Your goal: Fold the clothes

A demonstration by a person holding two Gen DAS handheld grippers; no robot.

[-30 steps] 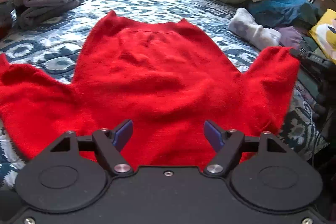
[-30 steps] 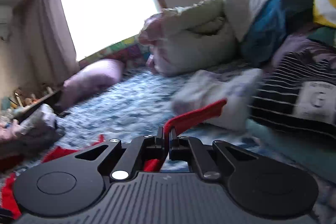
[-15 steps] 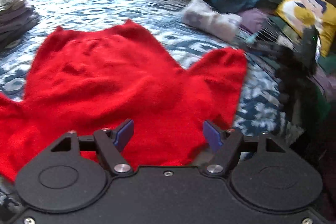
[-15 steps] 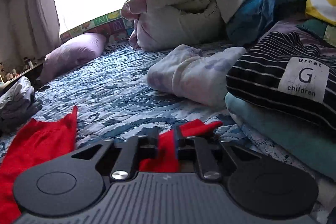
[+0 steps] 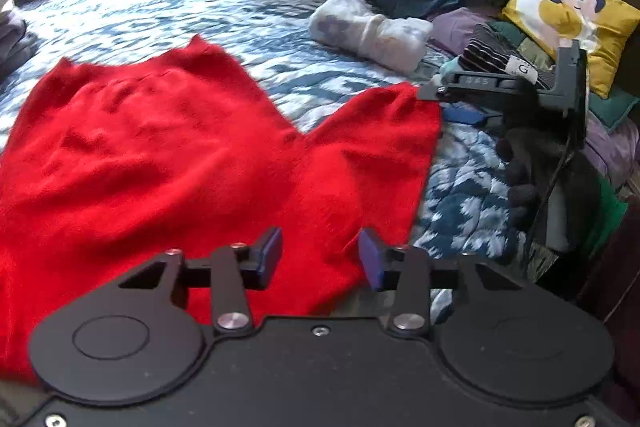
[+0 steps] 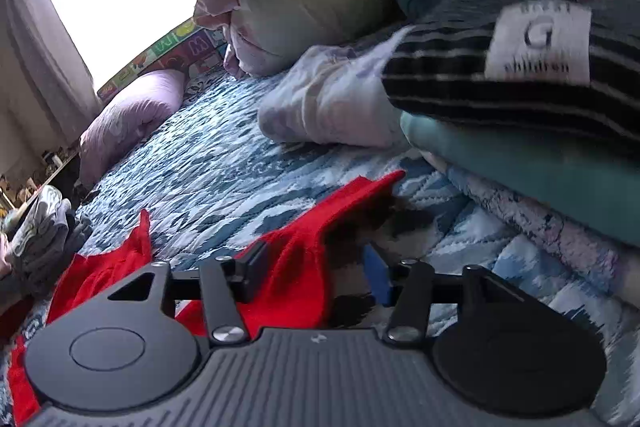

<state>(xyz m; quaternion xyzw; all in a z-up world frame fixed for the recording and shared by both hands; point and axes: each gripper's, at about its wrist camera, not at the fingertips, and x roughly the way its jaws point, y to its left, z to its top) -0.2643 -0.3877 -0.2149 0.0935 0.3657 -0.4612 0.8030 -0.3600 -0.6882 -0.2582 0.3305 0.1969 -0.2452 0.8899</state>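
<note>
Blue patterned bed (image 5: 248, 15) — red sweater (image 5: 160, 155) spread flat.
</note>
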